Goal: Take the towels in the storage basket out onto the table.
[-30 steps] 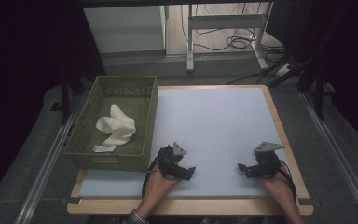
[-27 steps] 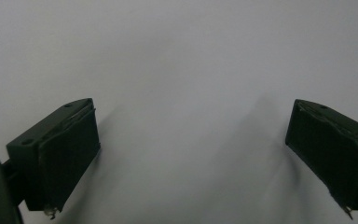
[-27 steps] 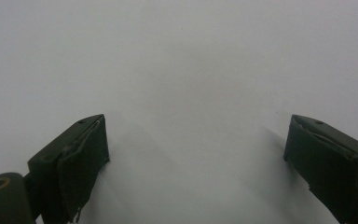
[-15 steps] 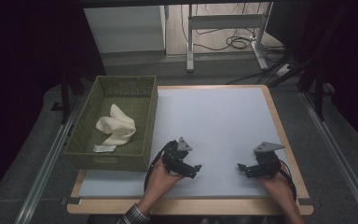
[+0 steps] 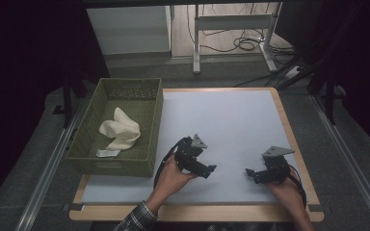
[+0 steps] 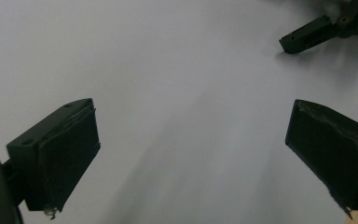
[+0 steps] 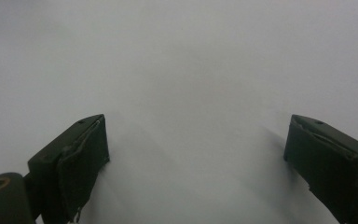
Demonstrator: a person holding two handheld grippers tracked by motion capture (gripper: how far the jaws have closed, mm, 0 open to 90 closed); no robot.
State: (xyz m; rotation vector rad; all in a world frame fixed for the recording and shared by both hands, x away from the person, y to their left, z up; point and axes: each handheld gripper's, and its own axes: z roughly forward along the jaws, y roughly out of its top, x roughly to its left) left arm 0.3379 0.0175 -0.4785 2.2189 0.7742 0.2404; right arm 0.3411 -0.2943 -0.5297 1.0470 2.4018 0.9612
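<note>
Both grippers sit low at the bottom of the frame over the bare desk (image 5: pixel 231 120), apparently at rest. The left gripper (image 5: pixel 207 170) and right gripper (image 5: pixel 250 174) each have fingers spread wide, holding nothing. The cream cloth (image 5: pixel 119 132) lies in the green basket (image 5: pixel 151 144) at centre left, well apart from the left fingers (image 6: pixel 60 154).

The high view looks forward and down on the whole table (image 5: pixel 231 120); both gripper views sit close over its white surface (sharing that patch).
</note>
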